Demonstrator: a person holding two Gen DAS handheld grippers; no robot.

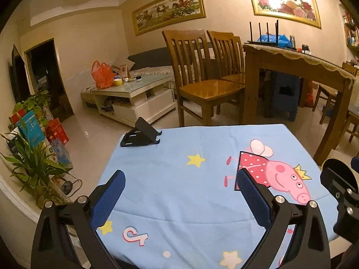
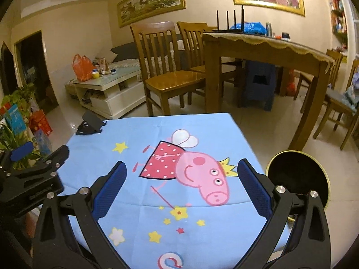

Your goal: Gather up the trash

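On small table (image 2: pixel 226 121), blue cartoon cloth (image 1: pixel 179 190) covers top; soft, likely to slide and bunch if snagged. Beside table's right edge, dark round bin (image 2: pixel 298 177) stands on floor, mouth open. At far left corner, black phone stand (image 1: pixel 140 135). Left gripper (image 1: pixel 179 192), right gripper (image 2: pixel 180 183): jaws spread wide, holding nothing. Trash: none visible on cloth; handling, grasp point cannot be judged. Open room: ample above cloth; edges near.

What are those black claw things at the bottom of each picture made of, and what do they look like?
Each is a two-finger tool: the left gripper and right gripper have matte black angular frames with triangular cut-outs, round silver bolts at the joints, and blue textured pads on the inner faces. No cables or sleeves show.
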